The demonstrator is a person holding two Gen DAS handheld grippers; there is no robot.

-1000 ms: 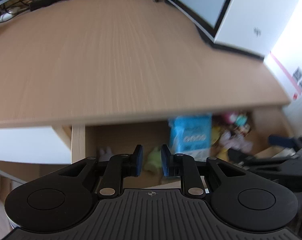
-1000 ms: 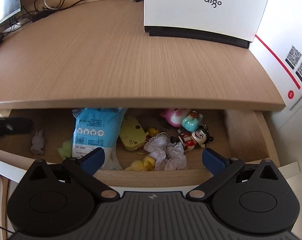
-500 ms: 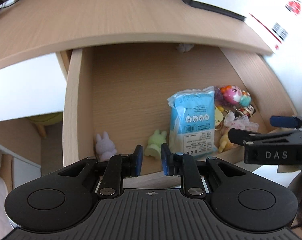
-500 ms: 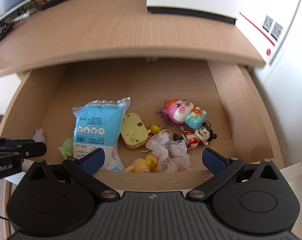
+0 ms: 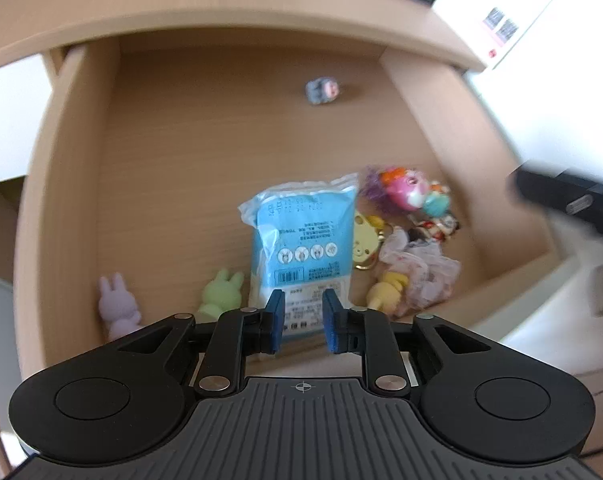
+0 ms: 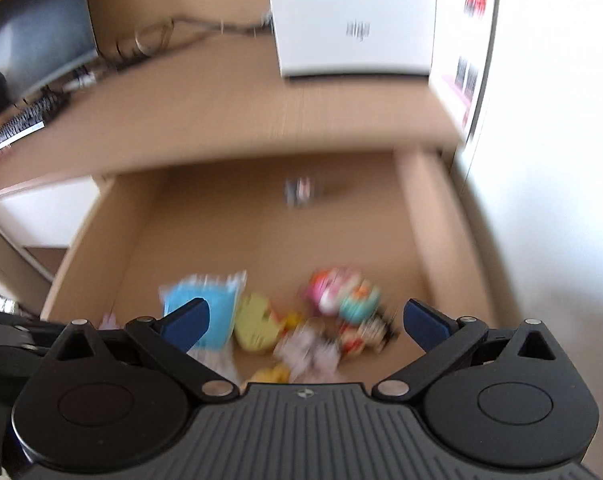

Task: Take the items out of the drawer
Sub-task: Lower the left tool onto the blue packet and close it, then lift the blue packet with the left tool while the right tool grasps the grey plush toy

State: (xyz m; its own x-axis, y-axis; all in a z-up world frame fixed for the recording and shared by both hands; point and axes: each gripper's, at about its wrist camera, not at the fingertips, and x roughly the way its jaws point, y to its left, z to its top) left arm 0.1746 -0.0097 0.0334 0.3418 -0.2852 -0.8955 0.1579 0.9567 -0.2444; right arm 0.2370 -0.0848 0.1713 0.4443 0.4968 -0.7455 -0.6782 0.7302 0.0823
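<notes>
The wooden drawer (image 5: 61, 184) stands pulled out under the desk. Near its front lie a blue packet (image 5: 305, 236), a green bunny (image 5: 221, 294), a purple bunny (image 5: 117, 308), a yellow bear charm (image 5: 365, 240), a pink toy (image 5: 405, 190) and a frilly white piece (image 5: 421, 268). A small grey toy (image 5: 321, 90) sits alone near the back. My left gripper (image 5: 299, 326) hovers over the front edge above the packet; its jaws are opening, a narrow gap with nothing between them. My right gripper (image 6: 305, 322) is wide open and empty above the blurred toys (image 6: 329, 288).
A white box (image 6: 353, 16) stands on the desk top (image 6: 221, 120) behind the drawer, with a monitor (image 6: 33, 32) and cables to the left. A white carton with red marks (image 5: 513, 12) stands at the right. The drawer's left and middle floor (image 5: 173, 168) is bare wood.
The drawer has come much further out from under the desk, and the grey toy at its back has come into sight. Both grippers drew back; the right one rose. The left jaws parted slightly.
</notes>
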